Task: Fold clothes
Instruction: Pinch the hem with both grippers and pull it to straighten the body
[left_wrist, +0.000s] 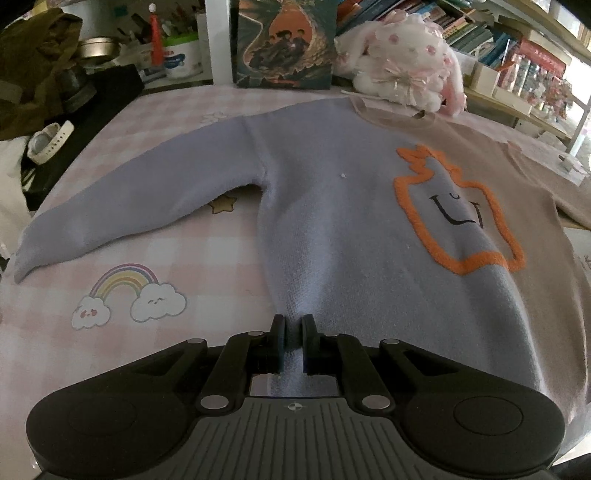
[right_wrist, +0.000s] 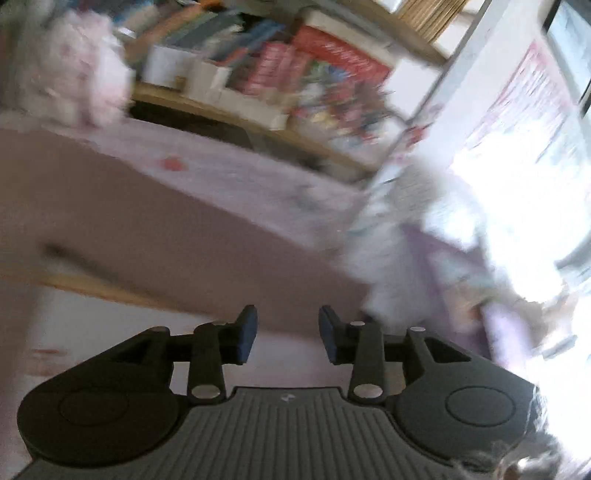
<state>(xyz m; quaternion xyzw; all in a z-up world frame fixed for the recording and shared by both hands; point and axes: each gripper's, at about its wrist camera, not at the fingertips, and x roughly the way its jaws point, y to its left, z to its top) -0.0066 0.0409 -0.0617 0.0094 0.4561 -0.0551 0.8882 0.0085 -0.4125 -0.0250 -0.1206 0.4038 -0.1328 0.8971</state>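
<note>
My table (left_wrist: 122, 229), under a pink checked cloth printed with a rainbow (left_wrist: 127, 291) and a star (left_wrist: 222, 204), carries the lavender sweater (left_wrist: 332, 236), which lies flat across the middle of it with one sleeve (left_wrist: 122, 206) stretched out to the left of the body. A beige garment (left_wrist: 491, 147) lies just beyond the sweater, partly under its far right shoulder, and shows again as a blurred beige sheet (right_wrist: 147, 221) in my right wrist view. A white and pink plush rabbit (left_wrist: 402, 62) sits past the sweater's collar end. On the sweater's chest, right of centre, is an orange outlined figure (left_wrist: 458, 210) with a small face. My left tool (left_wrist: 293, 336) is pinched nearly closed on the sweater's near hem, a fold of knit between its pads. My right tool (right_wrist: 284, 332) stands wide apart, holding nothing, off beside the beige garment.
</note>
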